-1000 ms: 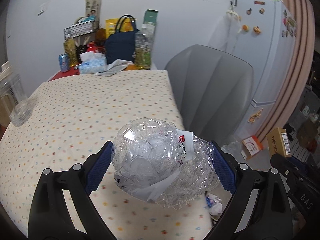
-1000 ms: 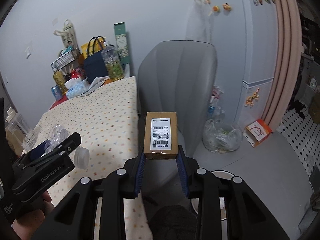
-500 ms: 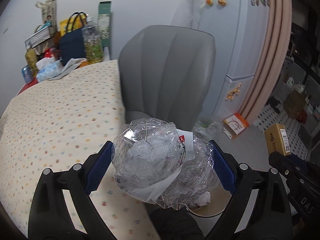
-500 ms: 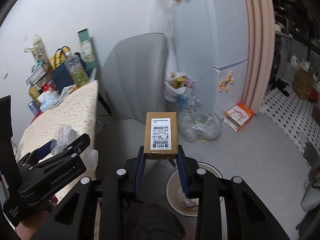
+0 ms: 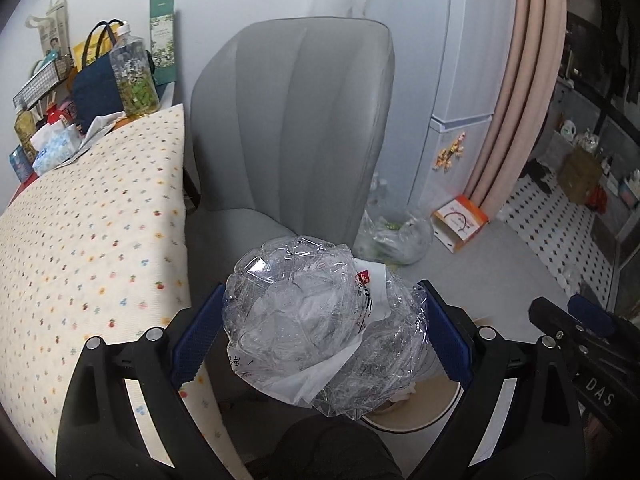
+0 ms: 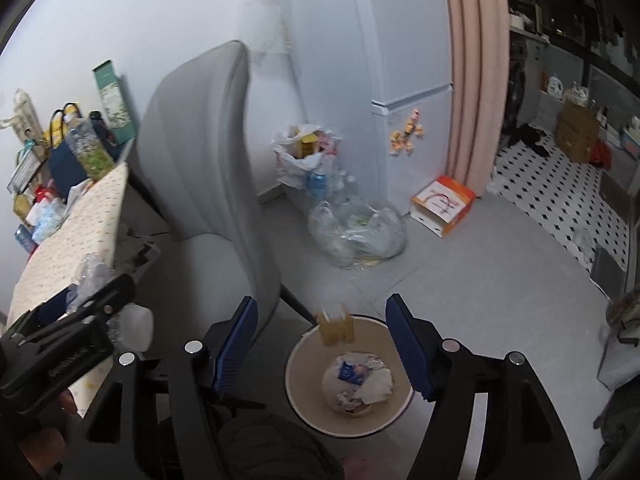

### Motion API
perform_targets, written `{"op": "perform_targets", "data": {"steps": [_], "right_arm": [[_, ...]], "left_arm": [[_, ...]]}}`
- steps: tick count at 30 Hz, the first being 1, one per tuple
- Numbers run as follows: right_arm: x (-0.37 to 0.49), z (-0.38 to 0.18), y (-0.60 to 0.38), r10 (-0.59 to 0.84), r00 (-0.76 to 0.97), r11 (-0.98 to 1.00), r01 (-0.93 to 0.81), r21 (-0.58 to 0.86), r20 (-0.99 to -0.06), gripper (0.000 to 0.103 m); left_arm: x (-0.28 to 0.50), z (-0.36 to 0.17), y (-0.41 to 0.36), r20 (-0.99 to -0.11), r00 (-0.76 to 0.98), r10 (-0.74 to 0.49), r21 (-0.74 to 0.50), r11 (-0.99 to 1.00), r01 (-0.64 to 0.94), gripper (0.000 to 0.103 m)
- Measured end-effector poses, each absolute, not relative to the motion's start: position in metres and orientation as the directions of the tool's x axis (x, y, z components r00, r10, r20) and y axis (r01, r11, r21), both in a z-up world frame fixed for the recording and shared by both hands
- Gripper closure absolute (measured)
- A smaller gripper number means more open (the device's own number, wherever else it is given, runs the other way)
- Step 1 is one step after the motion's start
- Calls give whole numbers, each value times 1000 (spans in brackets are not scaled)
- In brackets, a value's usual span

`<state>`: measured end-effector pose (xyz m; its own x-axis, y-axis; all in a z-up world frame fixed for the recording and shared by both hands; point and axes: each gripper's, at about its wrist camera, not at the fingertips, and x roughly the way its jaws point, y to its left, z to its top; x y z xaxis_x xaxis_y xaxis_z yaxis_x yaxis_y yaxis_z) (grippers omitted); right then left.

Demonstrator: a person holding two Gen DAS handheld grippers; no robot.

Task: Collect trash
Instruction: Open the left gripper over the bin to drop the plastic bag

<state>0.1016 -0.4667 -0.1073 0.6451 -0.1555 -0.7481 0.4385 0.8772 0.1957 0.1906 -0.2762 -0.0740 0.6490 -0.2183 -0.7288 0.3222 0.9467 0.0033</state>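
Observation:
In the left wrist view my left gripper (image 5: pixel 320 300) is shut on a crumpled clear plastic wad with a white label (image 5: pixel 304 320), held beside the table edge and above the floor. Part of the round cream bin (image 5: pixel 424 420) shows beneath it. In the right wrist view my right gripper (image 6: pixel 322 306) hangs over that bin (image 6: pixel 296 364), its jaws opening. The small brown cardboard box (image 6: pixel 336 326) is blurred and free between the pads, falling at the bin's rim. Crumpled paper trash (image 6: pixel 360 380) lies inside the bin. The left gripper (image 6: pixel 92 304) shows at the lower left.
A grey chair (image 5: pixel 296 120) stands against the table with the dotted cloth (image 5: pixel 88 240). A clear bag of bottles (image 6: pixel 356 232) and an orange-white box (image 6: pixel 444 204) lie on the floor by the fridge (image 6: pixel 408 40). A pink curtain (image 6: pixel 472 60) hangs on the right.
Both grippers swung right from the table and down towards the floor bin. The right jaws spread and the cardboard box dropped out. The left still clamps the plastic wad.

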Motion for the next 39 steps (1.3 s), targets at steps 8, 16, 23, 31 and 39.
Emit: {"op": "perform_targets", "data": {"steps": [8, 16, 23, 31, 39], "right_arm": [[84, -120, -501, -202, 606, 844, 507, 177, -770, 37], [57, -115, -533, -267, 595, 802, 573, 168, -758, 35], [49, -116, -542, -272, 596, 793, 584, 175, -756, 35], [49, -103, -527, -271, 619, 814, 556, 168, -737, 27], [46, -77, -496, -280, 653, 844, 517, 144, -704, 15]], "left_arm": [[190, -94, -308, -761, 600, -247, 6, 922, 387, 11], [184, -106, -346, -787, 531, -313, -26, 877, 480, 10], [179, -107, -355, -796, 504, -335, -40, 860, 508, 6], [172, -86, -330, -767, 560, -313, -19, 884, 467, 6], [166, -60, -293, -724, 619, -305, -24, 908, 419, 6]]}}
